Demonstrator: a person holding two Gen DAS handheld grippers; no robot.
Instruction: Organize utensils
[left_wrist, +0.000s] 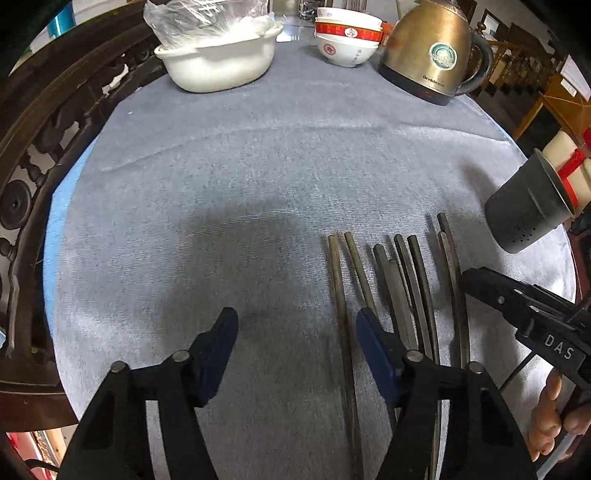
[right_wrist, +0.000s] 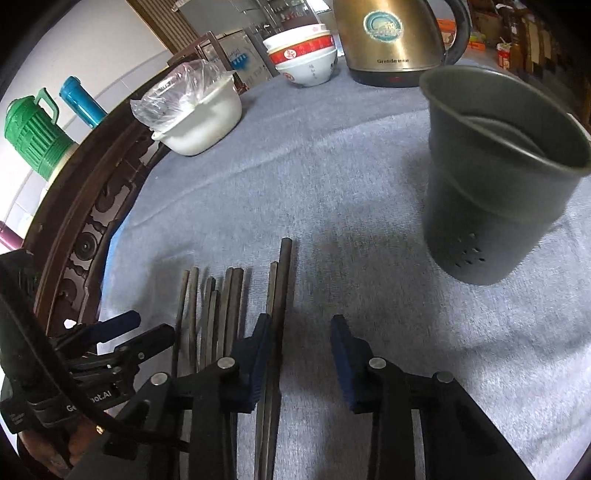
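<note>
A round bench (left_wrist: 258, 147) covered in grey cloth carries everything. At its far edge stand a brass-coloured kettle (left_wrist: 432, 48), a white basin (left_wrist: 218, 62) with a plastic bag in it, and stacked bowls (left_wrist: 347, 37). Nearer, a dark grey holder cup (right_wrist: 495, 177) with small holes near its base stands upright, well apart from the chopsticks (left_wrist: 399, 288), which lie side by side on the cloth. The left gripper (left_wrist: 295, 325) hangs over bare cloth just beside the leftmost sticks, its fingers fairly wide with nothing between them. The right gripper (right_wrist: 301, 332) has its fingers apart over the rightmost sticks, gripping none.
</note>
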